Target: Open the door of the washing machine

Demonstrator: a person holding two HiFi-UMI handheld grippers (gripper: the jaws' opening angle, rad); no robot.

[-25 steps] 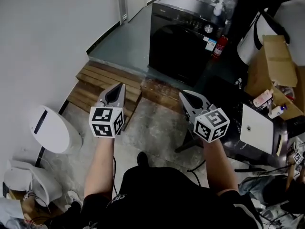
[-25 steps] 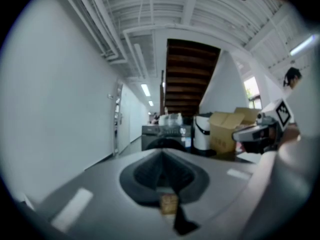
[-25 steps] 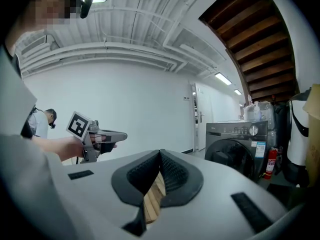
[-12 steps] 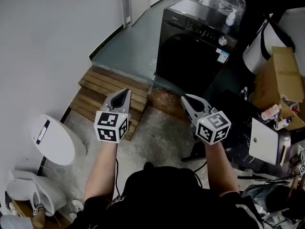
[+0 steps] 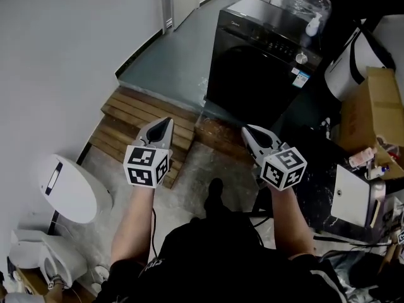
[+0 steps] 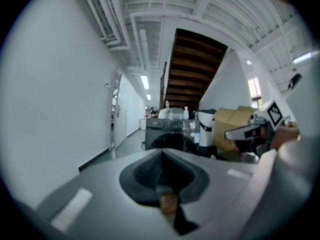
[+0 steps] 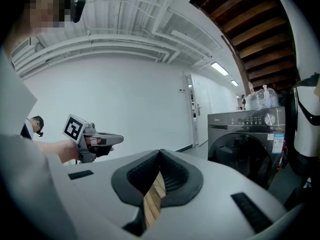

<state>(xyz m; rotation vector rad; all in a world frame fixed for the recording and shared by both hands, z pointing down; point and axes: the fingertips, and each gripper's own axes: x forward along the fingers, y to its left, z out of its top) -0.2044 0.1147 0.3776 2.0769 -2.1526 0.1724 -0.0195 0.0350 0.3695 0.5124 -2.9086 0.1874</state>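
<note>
Nothing done yet tbh: the door [image 5: 243, 74] on the washing machine [image 5: 265, 40] is still shut, well ahead of me, and my left gripper [image 5: 165, 122] and right gripper [image 5: 247, 132] are both closed, empty.

Soft, cool indoor light fills the head view. The white wall [image 5: 63, 55] beside the left hand-held gripper [image 5: 164, 123] is bright, while the black washing machine [image 5: 252, 62] ahead of it swallows detail (only a faint sheen). Both gripper views bow at black-vignetted edges. Ceiling strip lights [image 6: 145, 81] glare beyond the left jaws, whose near shell blurs.
</note>
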